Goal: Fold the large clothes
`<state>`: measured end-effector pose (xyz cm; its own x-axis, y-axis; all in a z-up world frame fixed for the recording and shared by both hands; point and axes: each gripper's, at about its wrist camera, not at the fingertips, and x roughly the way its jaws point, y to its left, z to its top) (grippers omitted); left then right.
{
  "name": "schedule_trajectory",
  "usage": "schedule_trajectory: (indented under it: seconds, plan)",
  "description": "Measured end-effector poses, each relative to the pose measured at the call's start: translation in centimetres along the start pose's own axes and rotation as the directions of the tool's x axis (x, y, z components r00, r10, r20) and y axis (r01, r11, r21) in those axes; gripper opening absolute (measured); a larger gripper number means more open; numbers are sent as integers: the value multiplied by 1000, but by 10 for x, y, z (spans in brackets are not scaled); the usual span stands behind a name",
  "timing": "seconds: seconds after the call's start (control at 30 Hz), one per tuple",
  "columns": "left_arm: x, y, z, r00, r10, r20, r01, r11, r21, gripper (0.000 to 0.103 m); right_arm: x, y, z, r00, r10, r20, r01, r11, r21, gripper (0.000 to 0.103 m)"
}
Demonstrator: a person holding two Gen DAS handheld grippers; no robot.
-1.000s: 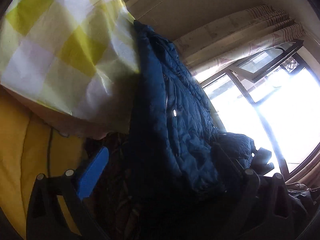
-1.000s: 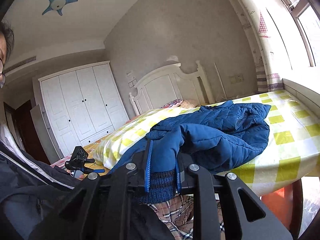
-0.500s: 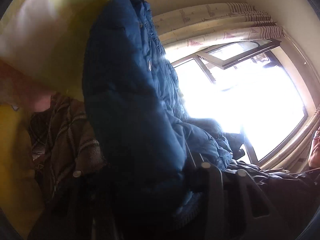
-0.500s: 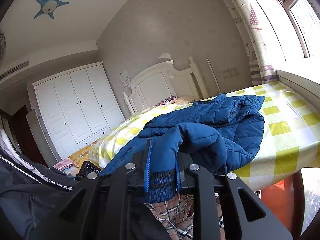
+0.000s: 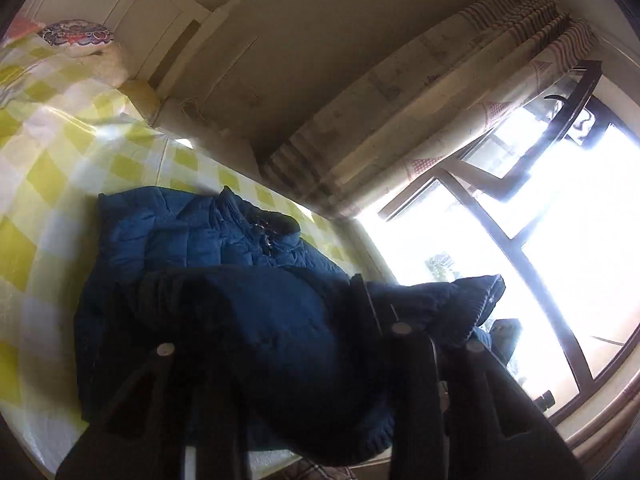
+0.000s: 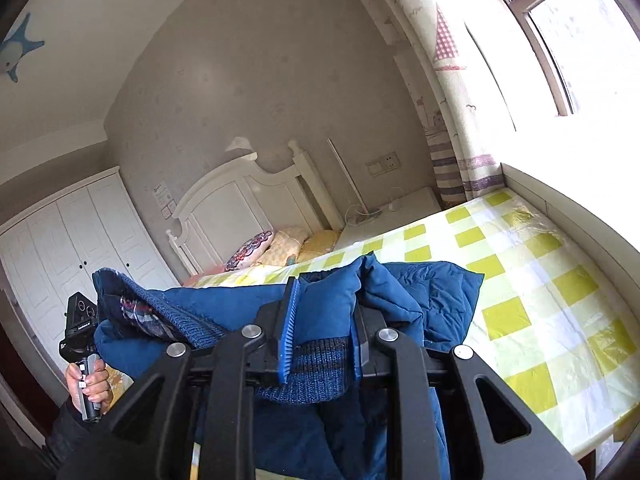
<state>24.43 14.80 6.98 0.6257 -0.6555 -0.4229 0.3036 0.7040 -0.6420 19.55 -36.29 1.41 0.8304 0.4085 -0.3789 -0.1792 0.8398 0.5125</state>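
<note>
the blue quilted jacket (image 6: pixel 436 296) lies bunched on the yellow-checked bed cover (image 6: pixel 532 280), at the near edge of the bed, with part hanging over that edge. the right claw (image 6: pixel 320 332) is narrow, its jaws easing apart with a knit-cuffed sleeve (image 6: pixel 316 368) pinched between them. the left claw (image 5: pixel 256 344) is dark; jacket fabric fills its opening jaws. a hand (image 6: pixel 89 384) holds the left handle. pillows (image 6: pixel 280 246) lie by the white headboard (image 6: pixel 248 196).

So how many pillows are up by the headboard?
3 show in the right wrist view, in a row against the headboard: a floral pillow at left, a pale yellow pillow in the middle, a yellow pillow at right. The jacket may hide more.
</note>
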Motion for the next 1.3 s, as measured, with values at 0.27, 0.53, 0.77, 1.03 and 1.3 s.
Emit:
schedule_trajectory:
  seconds: [0.27,0.53,0.77,1.03,1.3]
  plan:
    - [161,83,70,911,308,-275,-344,935,-91,77,82,-52,34,995,-94,-39,98,989,109,93]
    - [175,107,81,905,400,-146,-403,915,11,89,125,-101,35,949,-252,-192,268,961,65,93]
    - [181,106,97,837,518,-176,-480,850,218,97,167,-91,32,910,-265,-319,244,964,-105,93]
    - [187,142,87,838,483,-253,-436,872,222,97,190,-86,16,908,-254,-334,209,964,-165,72]
    - [173,124,72,864,495,-93,-458,850,261,17,168,-32,8,917,-367,-157,279,870,-406,29]
